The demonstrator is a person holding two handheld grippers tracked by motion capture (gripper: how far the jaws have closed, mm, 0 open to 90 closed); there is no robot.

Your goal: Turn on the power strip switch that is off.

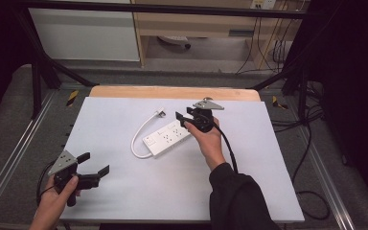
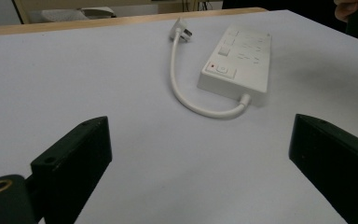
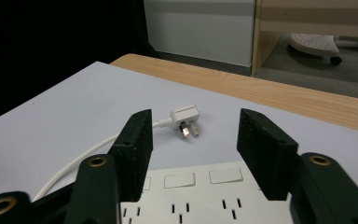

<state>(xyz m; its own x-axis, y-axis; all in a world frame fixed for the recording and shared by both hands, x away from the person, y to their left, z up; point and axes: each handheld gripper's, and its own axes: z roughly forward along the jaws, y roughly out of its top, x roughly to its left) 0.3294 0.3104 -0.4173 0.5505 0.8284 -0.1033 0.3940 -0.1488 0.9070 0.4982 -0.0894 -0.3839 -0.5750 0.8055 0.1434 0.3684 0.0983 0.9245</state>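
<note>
A white power strip (image 1: 168, 136) lies mid-worktop (image 1: 124, 191), its cord (image 1: 139, 136) curling to a plug (image 3: 185, 119) beyond it. The right gripper (image 1: 184, 119) hovers over the strip's far end, jaws parted, holding nothing. The left gripper (image 1: 96, 164) sits well short of the strip, jaws wide and empty.

Looks like a lab or recording workspace: white-topped table (image 1: 124, 191) framed by black metal struts (image 1: 38, 72), aluminium rails (image 1: 9, 163) at 9 o'clock, loose cables (image 1: 311, 143) at 3 o'clock, wooden shelving (image 1: 196, 24) at 12 o'clock.
</note>
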